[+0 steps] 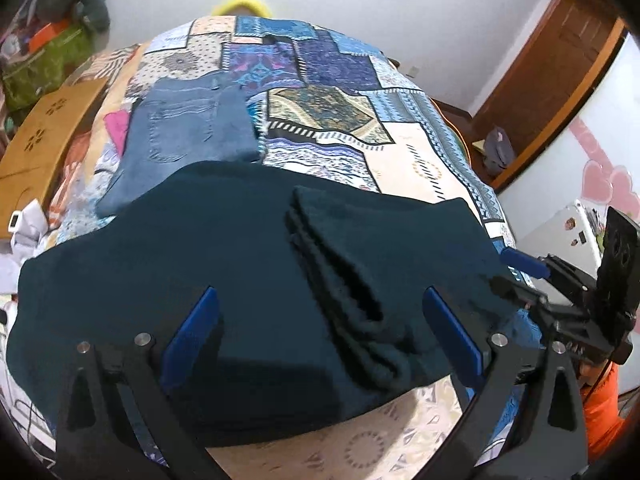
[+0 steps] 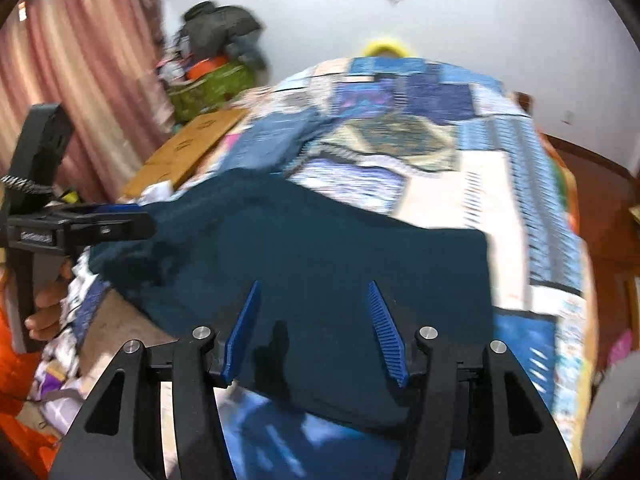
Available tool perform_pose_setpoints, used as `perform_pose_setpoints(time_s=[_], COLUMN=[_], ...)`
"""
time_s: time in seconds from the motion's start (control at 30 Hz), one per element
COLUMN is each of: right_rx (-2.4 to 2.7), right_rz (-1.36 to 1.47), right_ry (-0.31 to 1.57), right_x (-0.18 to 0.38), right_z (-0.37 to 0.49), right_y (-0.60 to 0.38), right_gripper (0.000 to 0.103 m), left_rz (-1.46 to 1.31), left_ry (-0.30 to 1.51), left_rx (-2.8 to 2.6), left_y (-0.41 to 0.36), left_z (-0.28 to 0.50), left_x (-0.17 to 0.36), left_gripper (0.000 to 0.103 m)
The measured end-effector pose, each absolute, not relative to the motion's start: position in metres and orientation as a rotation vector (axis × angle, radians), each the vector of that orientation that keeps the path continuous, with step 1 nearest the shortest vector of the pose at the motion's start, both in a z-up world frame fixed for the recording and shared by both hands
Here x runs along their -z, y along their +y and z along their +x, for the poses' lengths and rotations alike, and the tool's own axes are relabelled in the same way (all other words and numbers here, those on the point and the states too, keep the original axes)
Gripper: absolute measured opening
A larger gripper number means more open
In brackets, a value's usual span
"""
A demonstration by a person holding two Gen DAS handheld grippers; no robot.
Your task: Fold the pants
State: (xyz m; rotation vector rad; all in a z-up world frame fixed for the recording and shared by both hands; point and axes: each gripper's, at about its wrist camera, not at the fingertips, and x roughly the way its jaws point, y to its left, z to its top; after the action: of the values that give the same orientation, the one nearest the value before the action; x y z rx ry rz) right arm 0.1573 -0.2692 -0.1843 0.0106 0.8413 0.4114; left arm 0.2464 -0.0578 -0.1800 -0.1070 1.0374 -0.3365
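Dark teal pants (image 1: 240,260) lie folded across the near end of a patchwork quilt, with a thick ridge of layers (image 1: 340,276) running through the middle. My left gripper (image 1: 320,290) hovers over them, jaws wide apart and nothing pinched. At the right edge of the pants, a blue finger (image 1: 524,265) of the right gripper shows. In the right wrist view the pants (image 2: 320,240) spread under my right gripper (image 2: 314,284), whose ribbed blue pads stand apart with no cloth between them. This view is blurred.
Folded blue jeans (image 1: 180,136) rest on the quilt (image 1: 420,152) behind the teal pants. A brown board (image 1: 44,136) lies at the bed's left side, near a green bag (image 1: 44,64) and a clothes pile. A person's hand (image 2: 48,304) and orange sleeve hold the left tool.
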Motion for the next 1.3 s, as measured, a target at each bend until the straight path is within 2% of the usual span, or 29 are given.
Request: perform_pose_setpoints(time_s=[0.07,0.13,0.2,0.3,0.43,0.53,0.63,0.87,0.97,1.1,1.17,1.3], right_rx=[-0.364,-0.324,-0.309,-0.316,-0.32,-0.323,-0.33,-0.337,-0.341,-0.34,-0.336,-0.325], right_rz=[0.029,0.042,0.049,0.071,0.074,0.081,0.091,0.115,0.127,0.11,0.099,0.082], right_ry=[0.857,0.877,0.894,0.893,0.884,0.881,0.882,0.882,0.887,0.856,0.85,0.864], right_x=[0.19,0.199,0.205,0.212,0.215,0.216,0.216,0.212,0.205,0.196,0.195,0.201], right_z=[0.156,0.153,0.149,0.14,0.137,0.138,0.137,0.137,0.141,0.149,0.156,0.17], right_y=[-0.284,-0.295,-0.302,-0.307,-0.306,-0.305,-0.307,-0.308,-0.307,-0.302,-0.299,-0.29], right_gripper=[0.052,0.052,0.052,0.052,0.053,0.054,0.054,0.053,0.054,0.054,0.054,0.054], left_rz=[-0.101,-0.113,-0.13,-0.122,-0.157,-0.105,0.021,0.203,0.196,0.133,0.105,0.031], left_ry=[1.057,1.095,1.142,1.149,1.153,1.118,1.022,0.777,0.779,0.904,0.981,1.032], left_rx=[0.353,0.409,0.445,0.433,0.451,0.436,0.409,0.397,0.376,0.346,0.327,0.299], left_y=[-0.067,-0.074,-0.081,-0.086,-0.089,-0.099,-0.12,-0.153,-0.144,-0.12,-0.107,-0.083], left_z=[0.249,0.251,0.251,0.249,0.251,0.25,0.243,0.228,0.232,0.246,0.252,0.249], left_x=[0.186,0.194,0.204,0.21,0.208,0.2,0.183,0.138,0.14,0.17,0.191,0.213], left_gripper=[0.099,0.074,0.061,0.06,0.032,0.025,0.022,0.021,0.021,0.022,0.026,0.047])
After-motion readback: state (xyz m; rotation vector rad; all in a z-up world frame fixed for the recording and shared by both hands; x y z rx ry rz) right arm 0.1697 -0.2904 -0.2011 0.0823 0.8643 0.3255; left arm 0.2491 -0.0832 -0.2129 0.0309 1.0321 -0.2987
